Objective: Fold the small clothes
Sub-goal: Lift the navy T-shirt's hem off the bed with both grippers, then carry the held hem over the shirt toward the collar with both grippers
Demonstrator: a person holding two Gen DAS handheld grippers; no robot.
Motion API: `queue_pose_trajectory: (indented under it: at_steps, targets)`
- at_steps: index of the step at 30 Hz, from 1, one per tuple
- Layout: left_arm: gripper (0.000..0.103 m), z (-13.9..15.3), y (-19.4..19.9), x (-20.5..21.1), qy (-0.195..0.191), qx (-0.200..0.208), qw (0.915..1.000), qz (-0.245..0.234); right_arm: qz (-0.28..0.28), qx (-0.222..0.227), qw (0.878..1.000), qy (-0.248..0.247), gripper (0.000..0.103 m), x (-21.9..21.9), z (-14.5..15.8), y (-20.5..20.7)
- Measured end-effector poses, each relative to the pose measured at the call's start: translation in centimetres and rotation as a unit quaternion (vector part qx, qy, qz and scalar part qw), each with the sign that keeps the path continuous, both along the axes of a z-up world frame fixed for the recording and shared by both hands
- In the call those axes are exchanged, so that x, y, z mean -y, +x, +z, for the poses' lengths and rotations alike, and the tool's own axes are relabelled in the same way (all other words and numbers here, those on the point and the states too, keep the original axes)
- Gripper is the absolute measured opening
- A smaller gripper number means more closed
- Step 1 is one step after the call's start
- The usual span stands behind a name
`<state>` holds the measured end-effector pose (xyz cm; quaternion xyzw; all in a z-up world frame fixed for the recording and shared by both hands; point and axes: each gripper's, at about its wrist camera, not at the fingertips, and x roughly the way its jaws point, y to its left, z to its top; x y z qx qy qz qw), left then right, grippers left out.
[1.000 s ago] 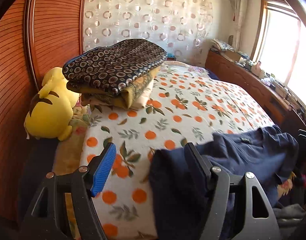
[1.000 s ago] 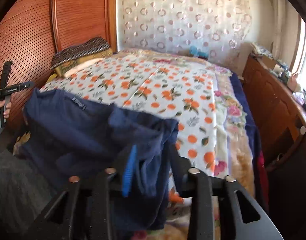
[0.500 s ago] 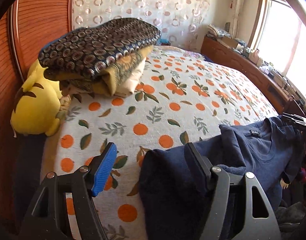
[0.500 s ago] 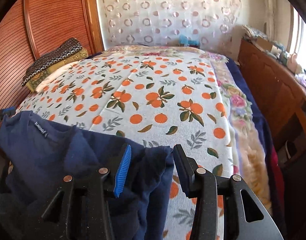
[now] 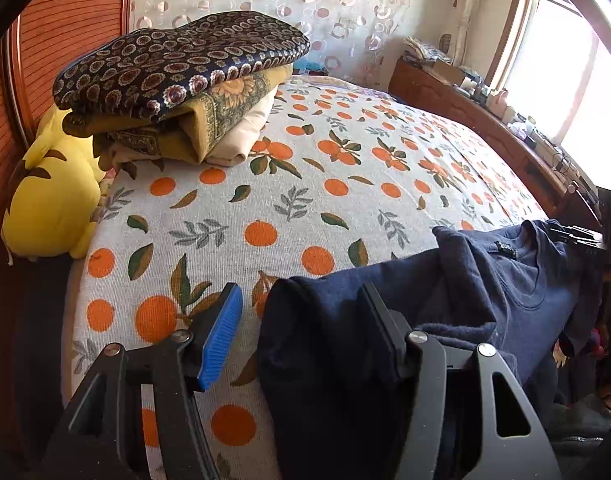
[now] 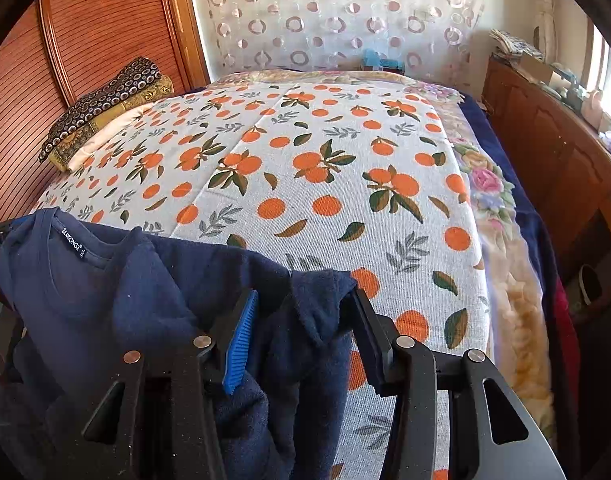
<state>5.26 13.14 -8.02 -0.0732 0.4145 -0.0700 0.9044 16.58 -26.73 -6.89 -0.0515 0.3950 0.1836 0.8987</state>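
A navy blue shirt [image 5: 525,280] hangs across the near edge of the bed, its collar label facing up [image 6: 71,242]. My left gripper [image 5: 301,296] has one end of the shirt between its jaws, draped over the right finger. The jaws are closing, and a gap still shows beside the blue pad [image 5: 221,336]. My right gripper [image 6: 305,296] has the other bunched end between its jaws. They are opening, and bedspread shows between the cloth and the right finger. The shirt [image 6: 85,288] sags between the two grippers.
The bed [image 5: 305,200] has an orange-print cover [image 6: 325,160]. Folded blankets [image 5: 177,80] and a yellow plush toy [image 5: 49,208] lie at its left, by a wooden headboard. A wooden sideboard [image 6: 553,152] with clutter runs along the right under a window.
Both grippers came down and closer over the bed with the shirt. The left jaws narrowed and the right jaws widened. The shirt now sags lower at the bed's near edge.
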Motion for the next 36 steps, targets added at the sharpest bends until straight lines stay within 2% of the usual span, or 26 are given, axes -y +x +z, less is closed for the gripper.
queue_pose_trajectory:
  at_steps: [2,9,13,17,21,23,29,36]
  targets:
    - [0.051,0.0,0.1,0.1,-0.002,0.0,1.0,-0.005,0.0,-0.002,1.0,0.0,0.048,0.0,-0.1,0.1]
    - [0.031,0.0,-0.2,0.8,-0.003,-0.002,0.9998,-0.021,0.002,-0.001,1.0,-0.004,0.048,-0.3,-0.4,0.3]
    - [0.016,0.0,-0.3,0.8,-0.01,-0.003,0.9997,-0.024,0.004,0.0,1.0,0.0,0.047,-0.2,-0.6,0.1]
    - [0.011,0.4,-0.9,1.5,-0.003,0.004,0.9994,-0.035,0.013,-0.002,1.0,0.004,0.018,-0.1,-0.6,-0.3]
    - [0.01,2.1,-2.5,2.0,-0.013,0.034,0.9985,-0.041,0.024,0.014,1.0,0.008,0.013,-0.4,-0.2,-2.0]
    - [0.01,3.3,-3.6,2.1,-0.024,0.049,0.9976,-0.042,0.026,0.034,0.999,0.014,0.012,-0.4,0.8,-3.5]
    - [0.01,8.5,-6.7,2.4,-0.037,0.112,0.9918,-0.049,0.025,0.111,0.993,0.031,0.011,0.5,6.5,-8.5]
    - [0.01,15.9,-8.6,2.9,-0.043,0.198,0.9775,-0.059,0.038,0.207,0.977,0.018,0.011,0.6,13.5,-13.8]
